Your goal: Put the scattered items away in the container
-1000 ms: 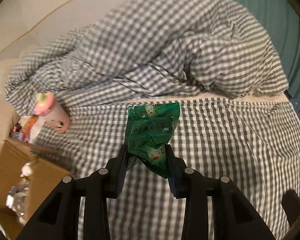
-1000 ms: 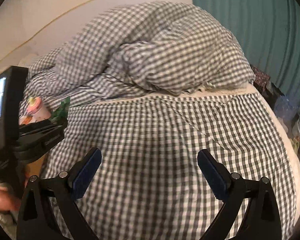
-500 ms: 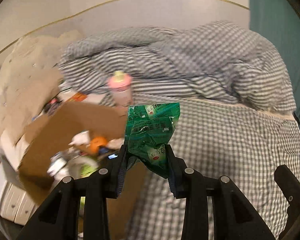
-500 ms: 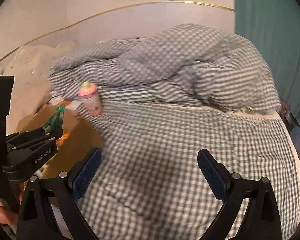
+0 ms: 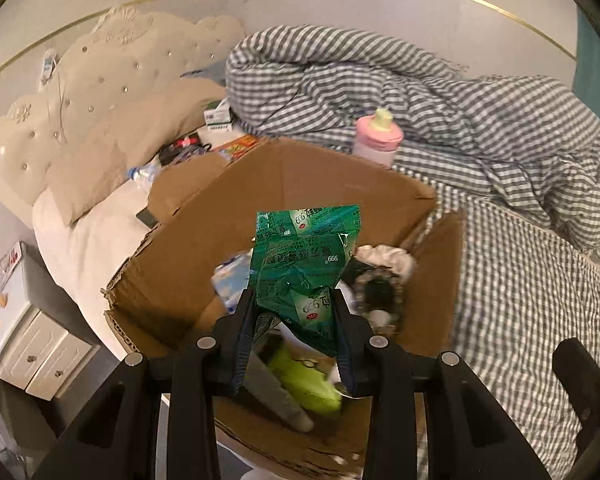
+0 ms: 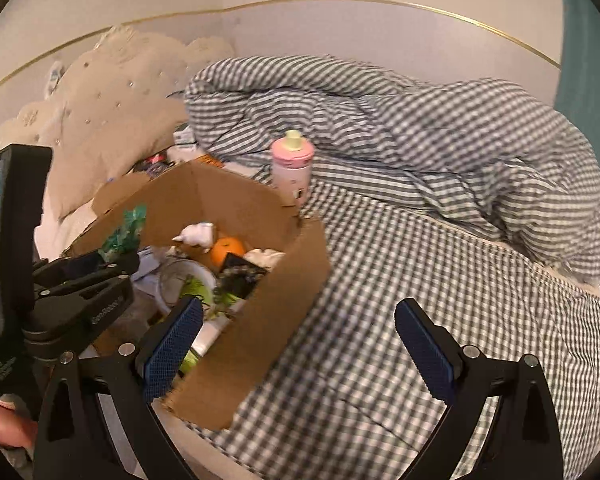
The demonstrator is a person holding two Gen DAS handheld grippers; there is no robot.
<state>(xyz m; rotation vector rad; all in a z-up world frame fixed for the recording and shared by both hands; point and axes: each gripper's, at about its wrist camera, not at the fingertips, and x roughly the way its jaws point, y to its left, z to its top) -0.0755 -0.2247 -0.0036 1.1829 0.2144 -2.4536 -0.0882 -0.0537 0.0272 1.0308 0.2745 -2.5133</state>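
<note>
My left gripper (image 5: 296,312) is shut on a crumpled green packet (image 5: 306,256) and holds it above the open cardboard box (image 5: 204,216). The box holds several items, among them an orange (image 6: 227,250), a white figure (image 6: 198,234) and a white bowl (image 6: 180,280). In the right wrist view the left gripper (image 6: 112,260) with the green packet (image 6: 126,232) sits over the box's (image 6: 300,264) left side. My right gripper (image 6: 296,340) is open and empty, above the box's near right corner and the checked sheet. A pink bottle (image 6: 292,168) stands behind the box.
A bunched grey checked duvet (image 6: 420,128) lies at the back of the bed. A beige pillow (image 5: 120,144), small boxes (image 5: 218,118) and a plastic bottle (image 5: 142,172) lie by the tufted headboard (image 5: 80,76). A white bedside cabinet (image 5: 28,344) stands at left.
Both grippers have swung left from the checked sheet toward the box. The green packet, still gripped, now hangs over the box's opening. The right gripper stays open.
</note>
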